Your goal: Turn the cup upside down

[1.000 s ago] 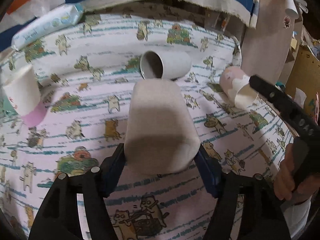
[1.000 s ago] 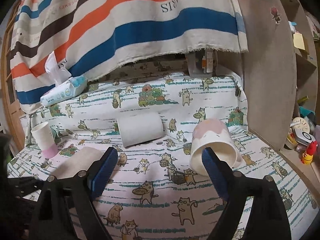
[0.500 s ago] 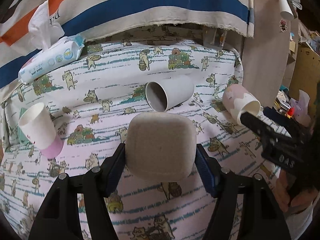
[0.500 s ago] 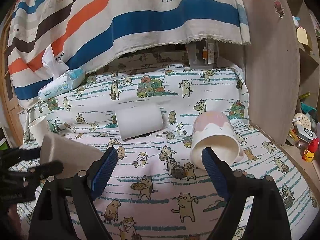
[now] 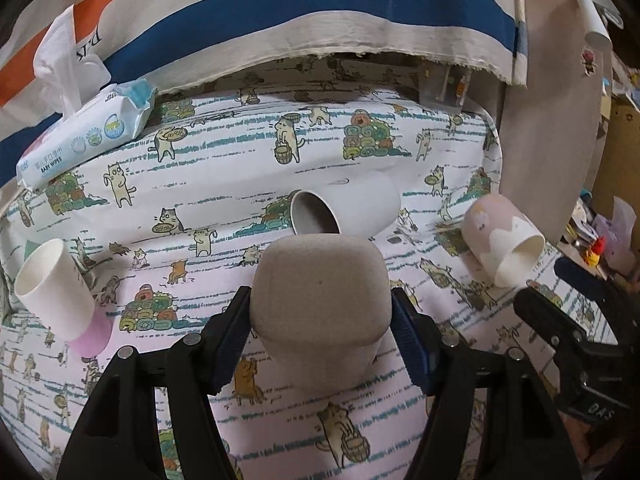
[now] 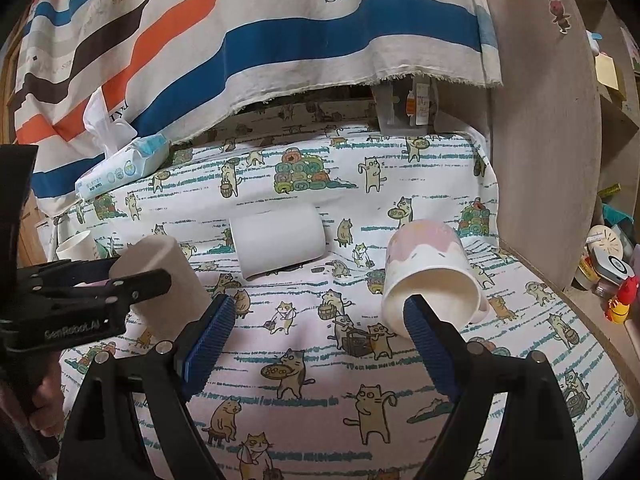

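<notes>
Beige cup (image 5: 320, 292) sits clamped between the pads of your left gripper (image 5: 320, 344), base turned toward the camera and tilted, so it seems halfway through its flip above the cat-print cloth (image 6: 320, 380). Your right gripper (image 6: 316, 332) waits spread apart and holds nothing, near the pink cup (image 6: 432, 272).

Cat-print cloth (image 5: 224, 184) covers table (image 6: 320, 400). Baby wipes pack (image 5: 86, 136) at far left on cloth, white tissue (image 5: 60, 56) sticking up from it. Striped fabric (image 6: 280, 32) with orange, blue, brown bands hangs along far edge, "PARIS" lettering upside down. Wooden panel (image 6: 540, 140) upright at right, small sticker (image 6: 559, 14) near its top. Cluttered shelf (image 6: 608, 264) beyond panel: round white item, red-yellow toy (image 6: 622, 300). Clear packet (image 6: 408, 106) at far right under fabric edge.
</notes>
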Motion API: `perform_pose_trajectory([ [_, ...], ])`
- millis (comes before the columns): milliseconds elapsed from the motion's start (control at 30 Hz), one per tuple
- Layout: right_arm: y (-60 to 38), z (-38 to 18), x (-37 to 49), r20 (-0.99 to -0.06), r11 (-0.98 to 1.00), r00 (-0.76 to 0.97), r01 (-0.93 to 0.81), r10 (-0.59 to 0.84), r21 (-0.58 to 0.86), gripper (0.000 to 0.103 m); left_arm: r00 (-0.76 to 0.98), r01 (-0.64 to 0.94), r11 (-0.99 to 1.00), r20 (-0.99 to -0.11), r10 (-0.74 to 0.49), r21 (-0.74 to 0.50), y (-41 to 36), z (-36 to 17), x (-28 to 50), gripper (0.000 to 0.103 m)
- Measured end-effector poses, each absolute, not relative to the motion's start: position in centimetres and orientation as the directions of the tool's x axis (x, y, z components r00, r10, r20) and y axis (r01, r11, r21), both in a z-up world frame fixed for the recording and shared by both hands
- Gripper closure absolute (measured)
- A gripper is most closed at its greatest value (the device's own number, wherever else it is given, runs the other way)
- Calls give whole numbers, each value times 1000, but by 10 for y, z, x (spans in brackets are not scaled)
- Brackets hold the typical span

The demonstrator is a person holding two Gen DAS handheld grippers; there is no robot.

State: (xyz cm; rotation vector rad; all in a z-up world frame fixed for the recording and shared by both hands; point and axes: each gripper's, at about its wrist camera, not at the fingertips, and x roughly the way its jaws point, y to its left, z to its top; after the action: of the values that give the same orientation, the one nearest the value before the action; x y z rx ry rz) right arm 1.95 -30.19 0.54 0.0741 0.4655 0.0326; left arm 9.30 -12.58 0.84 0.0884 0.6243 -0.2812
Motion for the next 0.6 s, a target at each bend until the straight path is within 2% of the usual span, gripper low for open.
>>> perform_pose_trajectory([
  [133,-302,4,21,-452,997,890,-18,51,76,16,777,286,958,-587,-229,5,-127,8,97,37],
  [167,-302,4,21,-453,997,890,-19,51,76,16,778,289,957,-585,-230,8,-127,8,96,32],
  [200,-302,4,21,-454,997,890,-19,51,76,16,781,287,958,-582,-225,15,-127,8,95,21],
  [267,-302,4,21,-453,997,890,-18,51,76,16,803,267,963,-560,-201,38,-127,11,90,5],
  [300,-302,4,21,-453,997,890,-18,51,76,16,816,259,965,-545,-193,47,-126,13,87,2],
  [600,-300,5,20,-449,997,892,-22,50,68,16,888,236,972,-410,-210,14,-101,41,52,2],
])
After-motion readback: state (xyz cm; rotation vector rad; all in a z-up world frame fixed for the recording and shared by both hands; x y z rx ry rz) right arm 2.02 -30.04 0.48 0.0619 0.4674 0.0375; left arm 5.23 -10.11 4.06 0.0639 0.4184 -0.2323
